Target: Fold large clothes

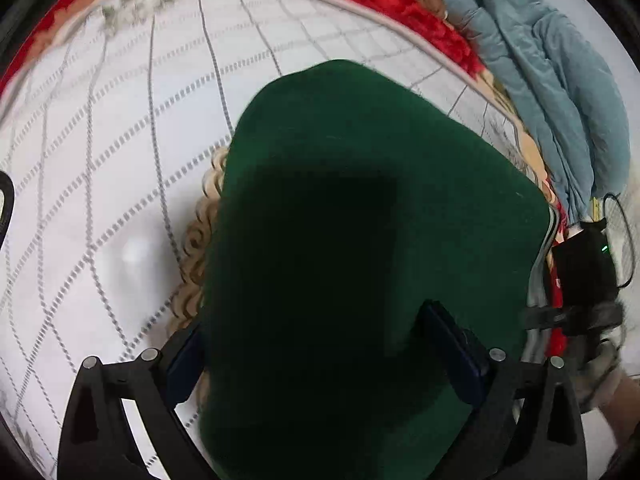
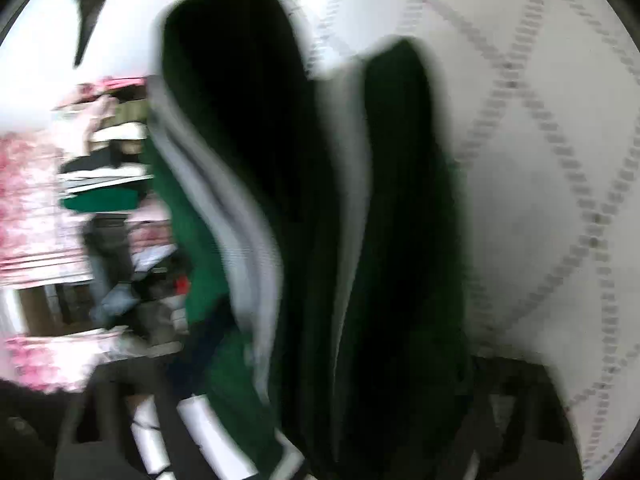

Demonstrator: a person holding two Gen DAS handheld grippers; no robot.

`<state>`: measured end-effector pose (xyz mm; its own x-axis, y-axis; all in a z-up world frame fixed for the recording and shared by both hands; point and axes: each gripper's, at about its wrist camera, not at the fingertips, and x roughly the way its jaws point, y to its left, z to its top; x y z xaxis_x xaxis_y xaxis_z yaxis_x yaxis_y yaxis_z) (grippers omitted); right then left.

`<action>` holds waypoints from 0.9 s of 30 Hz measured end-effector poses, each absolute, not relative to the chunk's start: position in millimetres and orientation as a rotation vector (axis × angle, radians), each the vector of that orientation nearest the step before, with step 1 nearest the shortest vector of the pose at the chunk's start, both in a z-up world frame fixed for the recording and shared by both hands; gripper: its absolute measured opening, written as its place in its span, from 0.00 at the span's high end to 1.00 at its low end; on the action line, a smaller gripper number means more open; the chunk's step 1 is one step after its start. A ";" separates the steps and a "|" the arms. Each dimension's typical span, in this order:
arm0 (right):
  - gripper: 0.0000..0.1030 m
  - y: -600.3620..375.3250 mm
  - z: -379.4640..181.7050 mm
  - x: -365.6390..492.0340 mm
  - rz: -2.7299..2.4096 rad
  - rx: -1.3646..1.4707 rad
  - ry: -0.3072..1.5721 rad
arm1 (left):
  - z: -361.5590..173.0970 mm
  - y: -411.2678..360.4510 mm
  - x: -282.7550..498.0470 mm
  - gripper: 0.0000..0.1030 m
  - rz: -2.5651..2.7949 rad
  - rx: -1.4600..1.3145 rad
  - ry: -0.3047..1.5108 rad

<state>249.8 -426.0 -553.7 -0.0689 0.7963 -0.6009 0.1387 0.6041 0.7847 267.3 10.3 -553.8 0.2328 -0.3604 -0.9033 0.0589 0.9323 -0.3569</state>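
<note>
A dark green garment (image 1: pixel 360 220) with a curly beige lining (image 1: pixel 196 240) fills the left wrist view. My left gripper (image 1: pixel 324 360) is shut on the garment, its blue pads (image 1: pixel 456 348) pressed into the thick cloth above the white quilted mattress (image 1: pixel 100 160). In the blurred right wrist view the same green garment (image 2: pixel 304 200) hangs in folds with grey-white trim (image 2: pixel 248 220). My right gripper (image 2: pixel 320 432) is shut on it at the bottom of the frame. The other gripper shows at the right edge of the left wrist view (image 1: pixel 580 272).
A red patterned blanket (image 1: pixel 400 4) and a blue-grey garment (image 1: pixel 560 80) lie beyond the mattress edge. In the right wrist view a stack of folded clothes (image 2: pixel 104 184) and pink floral fabric (image 2: pixel 32 208) stand at the left, blurred.
</note>
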 end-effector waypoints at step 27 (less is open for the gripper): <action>0.48 -389.2 -469.8 348.5 0.664 0.959 1.458 | -468.1 -11.8 394.1 0.09 -0.366 -0.218 1.125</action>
<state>348.5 -389.2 -469.8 0.0487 0.8583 -0.5109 0.1784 0.4958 0.8499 394.1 -11.8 -468.1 0.3808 -0.3928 -0.8371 0.1757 0.9195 -0.3515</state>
